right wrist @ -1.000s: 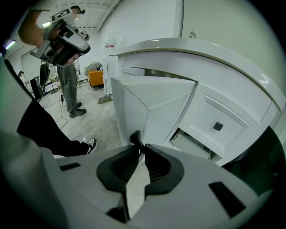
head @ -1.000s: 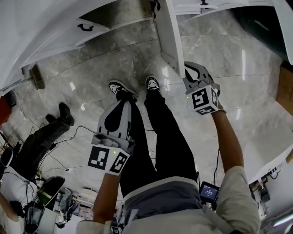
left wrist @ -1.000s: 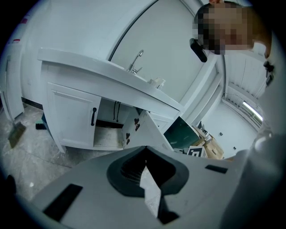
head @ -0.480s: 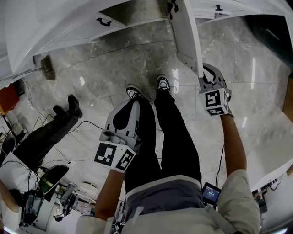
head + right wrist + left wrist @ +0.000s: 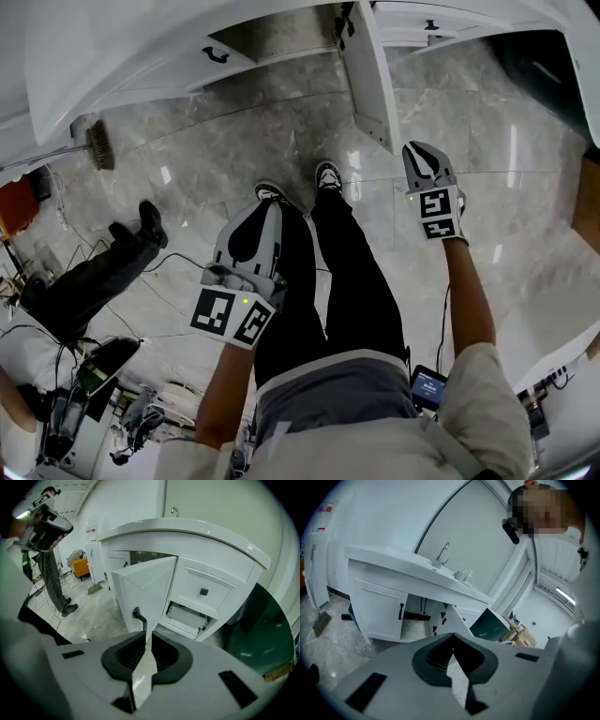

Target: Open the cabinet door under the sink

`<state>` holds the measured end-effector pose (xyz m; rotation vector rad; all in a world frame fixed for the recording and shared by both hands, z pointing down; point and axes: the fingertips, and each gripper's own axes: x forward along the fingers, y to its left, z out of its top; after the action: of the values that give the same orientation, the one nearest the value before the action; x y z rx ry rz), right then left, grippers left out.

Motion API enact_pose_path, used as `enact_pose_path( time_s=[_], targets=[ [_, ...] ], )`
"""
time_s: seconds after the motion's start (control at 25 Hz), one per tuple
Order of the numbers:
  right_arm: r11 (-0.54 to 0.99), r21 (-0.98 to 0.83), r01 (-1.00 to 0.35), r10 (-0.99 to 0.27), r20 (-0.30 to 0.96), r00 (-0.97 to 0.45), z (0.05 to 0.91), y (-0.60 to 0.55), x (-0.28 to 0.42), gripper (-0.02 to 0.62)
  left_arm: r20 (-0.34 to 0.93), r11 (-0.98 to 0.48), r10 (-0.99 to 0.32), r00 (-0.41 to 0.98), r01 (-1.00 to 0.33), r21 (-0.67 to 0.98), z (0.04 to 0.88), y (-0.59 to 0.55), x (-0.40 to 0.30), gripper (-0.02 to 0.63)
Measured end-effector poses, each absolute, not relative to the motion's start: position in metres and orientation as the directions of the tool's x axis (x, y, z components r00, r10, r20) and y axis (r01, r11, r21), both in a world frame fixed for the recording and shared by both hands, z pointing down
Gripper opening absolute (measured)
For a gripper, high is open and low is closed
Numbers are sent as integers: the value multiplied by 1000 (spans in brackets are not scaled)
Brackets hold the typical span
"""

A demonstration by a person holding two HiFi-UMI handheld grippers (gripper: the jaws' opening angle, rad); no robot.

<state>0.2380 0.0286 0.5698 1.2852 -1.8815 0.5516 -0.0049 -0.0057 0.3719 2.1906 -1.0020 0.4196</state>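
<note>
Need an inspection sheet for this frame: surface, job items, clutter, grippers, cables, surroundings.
Surface: grey marble floor, glossy.
Job's things: cabinet door under the sink counter swung open, its black handle free; neighbouring door shut.
Clutter: broom on the floor by the cabinet.
Grippers: left gripper shut, empty; right gripper slightly open, empty, just short of the handle.
Cables: loose cables on the floor at left.
Surroundings: another person's legs close by.

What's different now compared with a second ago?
The right gripper, which was up against the edge of the cabinet door, has drawn back from it. The door handle now sits free just ahead of its slightly parted jaws. The door stays open, and the left gripper stays shut and empty.
</note>
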Motion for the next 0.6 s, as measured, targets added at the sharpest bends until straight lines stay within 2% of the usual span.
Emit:
enact_pose_path(
  time_s=[0.6],
  targets=[
    [250,-46,-967,-672,711,-208,463,35,236,41,457,-528,-562,689,-725,443,307,-2,7,2]
  ],
)
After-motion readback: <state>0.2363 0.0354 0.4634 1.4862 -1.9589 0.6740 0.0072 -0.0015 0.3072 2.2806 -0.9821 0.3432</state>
